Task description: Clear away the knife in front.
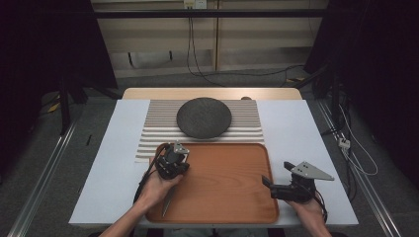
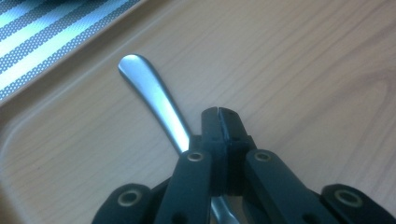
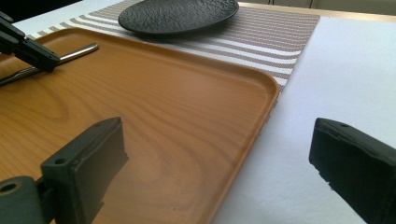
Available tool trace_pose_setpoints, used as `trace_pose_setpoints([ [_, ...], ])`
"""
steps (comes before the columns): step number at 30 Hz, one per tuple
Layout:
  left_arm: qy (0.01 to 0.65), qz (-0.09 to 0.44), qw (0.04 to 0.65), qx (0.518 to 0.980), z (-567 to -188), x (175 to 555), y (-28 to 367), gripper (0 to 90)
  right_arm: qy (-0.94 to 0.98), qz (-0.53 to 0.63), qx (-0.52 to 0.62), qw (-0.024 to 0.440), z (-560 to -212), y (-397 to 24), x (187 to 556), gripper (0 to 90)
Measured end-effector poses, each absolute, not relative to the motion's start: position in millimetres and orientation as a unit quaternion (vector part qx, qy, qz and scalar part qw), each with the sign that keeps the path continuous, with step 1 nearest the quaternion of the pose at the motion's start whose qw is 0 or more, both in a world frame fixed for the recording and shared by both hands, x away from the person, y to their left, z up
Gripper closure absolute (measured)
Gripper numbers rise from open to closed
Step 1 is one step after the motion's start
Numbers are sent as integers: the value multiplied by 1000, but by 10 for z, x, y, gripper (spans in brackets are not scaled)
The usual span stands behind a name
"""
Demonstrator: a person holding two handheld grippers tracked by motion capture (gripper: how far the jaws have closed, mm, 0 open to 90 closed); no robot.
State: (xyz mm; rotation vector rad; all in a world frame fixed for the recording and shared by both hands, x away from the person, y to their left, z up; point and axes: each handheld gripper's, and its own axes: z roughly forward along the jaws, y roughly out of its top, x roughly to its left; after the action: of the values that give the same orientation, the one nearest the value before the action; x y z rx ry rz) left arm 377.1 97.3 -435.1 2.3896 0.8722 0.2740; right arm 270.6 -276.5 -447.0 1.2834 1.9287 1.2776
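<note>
Left gripper [image 2: 218, 112] pressed together beside a slim silver metal utensil handle [image 2: 152, 95] on the rectangular wooden tray [image 1: 232, 197].
Right gripper [image 3: 217, 154] spread over the tray's edge; round black textured plate [image 1: 204, 117] on striped placemat [image 1: 153, 128] beyond, worktop [image 1: 296, 128] white.

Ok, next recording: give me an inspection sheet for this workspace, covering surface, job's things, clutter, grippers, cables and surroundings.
Surface: white table carrying a striped mat and a wooden tray.
Job's things: metal utensil lying in the tray's left part; which kind, cannot tell. Dark plate on the mat.
Clutter: nothing seen.
Grippers: left hand-held gripper shut, jaws together, just beside the utensil's handle, not clamping it; right hand-held gripper open, straddling the tray's right rim.
Cables: black cable trailing from the left hand-held gripper; cords on the floor behind.
Surroundings: dark curtains, pale wall panels.
</note>
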Motion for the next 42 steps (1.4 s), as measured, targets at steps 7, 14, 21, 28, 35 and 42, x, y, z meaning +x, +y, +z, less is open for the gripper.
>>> trace_pose_setpoints([
  [7,336,104,280,893,-4340,3779,1058,900,707,467,470,246,-4470,-2763,2705,36],
  [14,342,100,276,893,-4334,3792,1148,900,706,468,472,245,-4470,-2766,2705,36],
  [21,344,96,269,894,-4321,3805,1188,900,706,467,472,247,-4468,-2771,2706,36],
  [28,343,97,266,896,-4315,3755,1276,900,705,467,474,247,-4471,-2770,2711,36],
  [35,349,94,265,894,-4312,3747,1349,900,706,465,474,247,-4475,-2764,2720,36],
  [42,359,101,264,890,-4312,3737,1425,900,705,466,474,246,-4477,-2763,2727,36],
])
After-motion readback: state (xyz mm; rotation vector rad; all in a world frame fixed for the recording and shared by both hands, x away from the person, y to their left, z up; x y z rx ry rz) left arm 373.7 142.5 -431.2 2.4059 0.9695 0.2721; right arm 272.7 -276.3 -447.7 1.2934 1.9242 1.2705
